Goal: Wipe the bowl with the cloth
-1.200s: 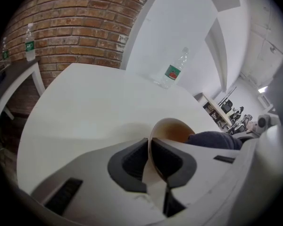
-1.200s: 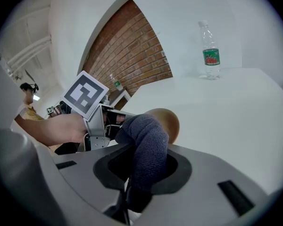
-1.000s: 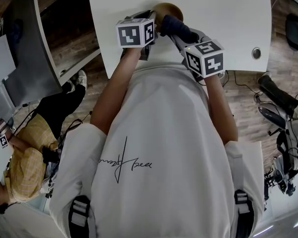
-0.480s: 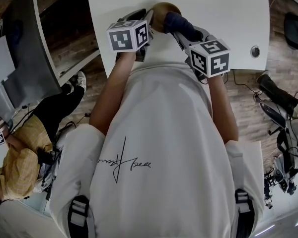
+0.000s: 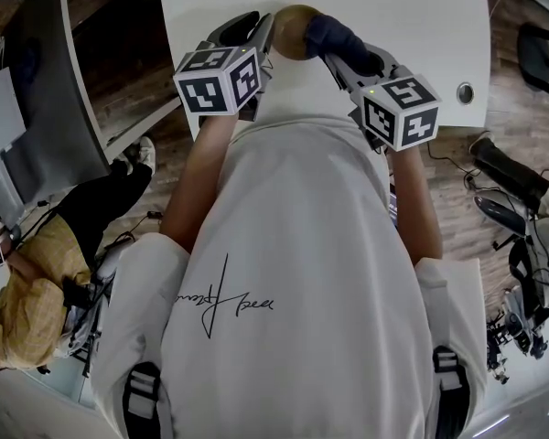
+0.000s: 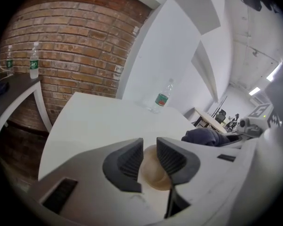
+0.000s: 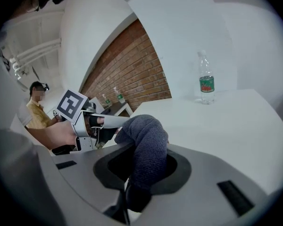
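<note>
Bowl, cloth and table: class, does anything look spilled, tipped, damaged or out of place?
Nothing stands out. The bowl sits on the white table with no spill around it, the cloth is clamped in the right tongs, and the bottle stands upright behind.

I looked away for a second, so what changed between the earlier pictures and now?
The left gripper and right gripper rose toward the camera. The left's jaws have just been opening and grip nothing; the bowl shows beyond their gap. The right stays shut on the cloth, and the bowl stays on the table.
</note>
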A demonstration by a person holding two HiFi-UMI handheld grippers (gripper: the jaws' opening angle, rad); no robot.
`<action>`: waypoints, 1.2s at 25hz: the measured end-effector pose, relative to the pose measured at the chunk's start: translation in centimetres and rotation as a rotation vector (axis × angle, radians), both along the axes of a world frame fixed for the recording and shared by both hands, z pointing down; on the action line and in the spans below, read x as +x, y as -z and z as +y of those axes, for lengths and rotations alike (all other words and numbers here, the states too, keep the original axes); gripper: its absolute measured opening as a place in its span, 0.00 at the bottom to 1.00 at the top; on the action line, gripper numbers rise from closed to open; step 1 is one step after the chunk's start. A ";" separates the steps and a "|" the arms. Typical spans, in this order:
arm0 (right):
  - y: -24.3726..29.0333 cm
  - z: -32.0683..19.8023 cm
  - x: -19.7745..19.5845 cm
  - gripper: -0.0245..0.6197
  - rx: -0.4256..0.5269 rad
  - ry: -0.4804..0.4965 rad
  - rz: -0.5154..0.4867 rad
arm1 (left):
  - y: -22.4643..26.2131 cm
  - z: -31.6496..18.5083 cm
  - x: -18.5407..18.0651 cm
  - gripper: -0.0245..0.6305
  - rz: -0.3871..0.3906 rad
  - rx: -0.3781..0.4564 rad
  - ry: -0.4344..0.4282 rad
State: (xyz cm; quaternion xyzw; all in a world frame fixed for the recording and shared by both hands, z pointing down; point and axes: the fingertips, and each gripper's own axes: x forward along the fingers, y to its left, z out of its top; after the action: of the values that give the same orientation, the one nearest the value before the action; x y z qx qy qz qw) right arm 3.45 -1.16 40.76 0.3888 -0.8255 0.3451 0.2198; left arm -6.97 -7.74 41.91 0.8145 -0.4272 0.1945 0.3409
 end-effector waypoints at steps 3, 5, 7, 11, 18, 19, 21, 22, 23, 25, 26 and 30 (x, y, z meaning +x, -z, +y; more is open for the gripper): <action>1.7 -0.1 -0.1 0.15 0.063 0.005 -0.003 | 1.9 0.1 -0.3 0.20 0.030 0.048 0.000; 2.8 0.0 0.1 0.15 0.100 0.004 -0.010 | 3.1 0.4 -0.2 0.19 0.046 0.079 -0.005; 3.8 0.1 0.5 0.15 0.131 -0.003 -0.013 | 4.3 0.8 0.3 0.16 0.068 0.110 -0.018; 6.1 0.5 1.5 0.15 0.177 -0.008 -0.020 | 7.5 2.0 2.0 0.16 0.114 0.162 -0.055; 10.6 1.3 2.6 0.15 0.282 -0.026 -0.076 | 12.3 3.3 3.1 0.02 0.142 0.291 -0.096; 11.2 1.4 2.6 0.15 0.297 -0.031 -0.075 | 12.9 3.5 3.0 0.02 0.153 0.305 -0.100; 12.2 1.8 2.7 0.15 0.316 -0.039 -0.072 | 14.0 4.0 2.7 0.02 0.168 0.334 -0.100; 12.6 2.0 2.8 0.15 0.320 -0.040 -0.073 | 14.5 4.2 2.6 0.02 0.172 0.353 -0.097; 13.0 2.1 3.0 0.15 0.323 -0.042 -0.076 | 15.1 4.3 2.6 0.02 0.175 0.374 -0.095; 13.8 2.2 3.5 0.15 0.339 -0.051 -0.091 | 16.3 4.5 2.8 0.03 0.187 0.405 -0.095; 14.1 2.2 3.8 0.15 0.352 -0.056 -0.097 | 16.8 4.6 2.9 0.03 0.195 0.414 -0.096; 15.5 2.9 4.8 0.12 0.407 -0.080 -0.090 | 18.6 5.7 3.8 0.03 0.230 0.460 -0.120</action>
State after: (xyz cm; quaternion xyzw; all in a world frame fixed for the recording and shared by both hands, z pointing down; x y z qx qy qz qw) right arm 8.27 1.72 25.28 0.4417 -0.8711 0.1968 0.0856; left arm -3.16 -2.06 23.27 0.9114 -0.3694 0.0183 0.1806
